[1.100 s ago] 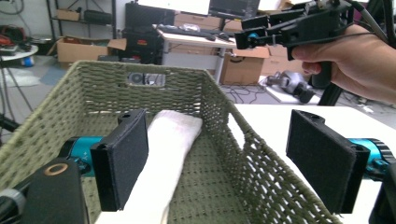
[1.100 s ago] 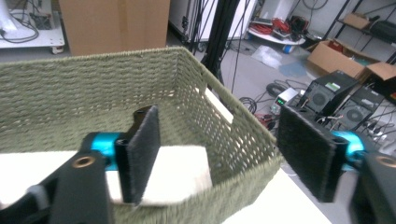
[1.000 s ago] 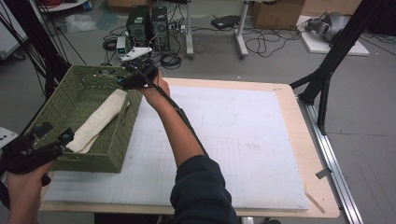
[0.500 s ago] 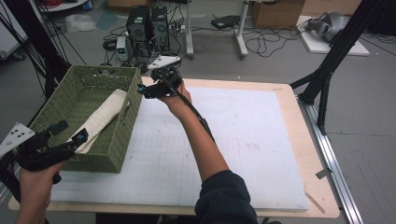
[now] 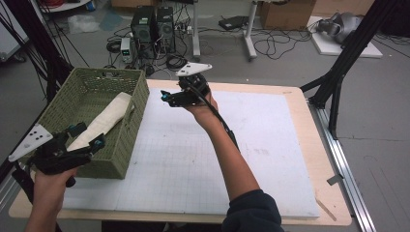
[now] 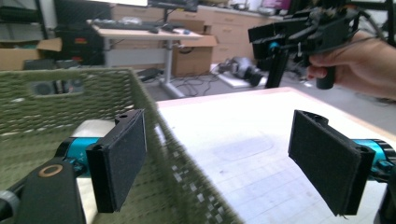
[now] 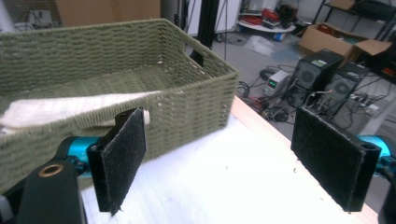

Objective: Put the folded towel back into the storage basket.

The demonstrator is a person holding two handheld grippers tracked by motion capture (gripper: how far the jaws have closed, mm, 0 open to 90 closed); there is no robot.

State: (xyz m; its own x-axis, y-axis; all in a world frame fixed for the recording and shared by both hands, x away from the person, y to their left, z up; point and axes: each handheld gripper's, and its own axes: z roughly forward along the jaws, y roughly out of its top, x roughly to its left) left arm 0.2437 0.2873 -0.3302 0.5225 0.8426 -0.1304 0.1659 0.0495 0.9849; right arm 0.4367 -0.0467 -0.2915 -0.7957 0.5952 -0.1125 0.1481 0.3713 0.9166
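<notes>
Claws both gape wide and empty: we hold the left claw [image 5: 87, 137] over the basket [image 5: 128, 140] rim, the right claw [image 5: 167, 96] above the counter [image 5: 270, 145], beside the towel [image 5: 109, 116].

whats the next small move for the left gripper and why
Probably close the left gripper on the near right wall of the green woven basket. In the left gripper view its open jaws straddle that wall, one inside and one outside over the white mat. The rolled cream cloth already lies inside, and the right gripper is open and empty.
</notes>
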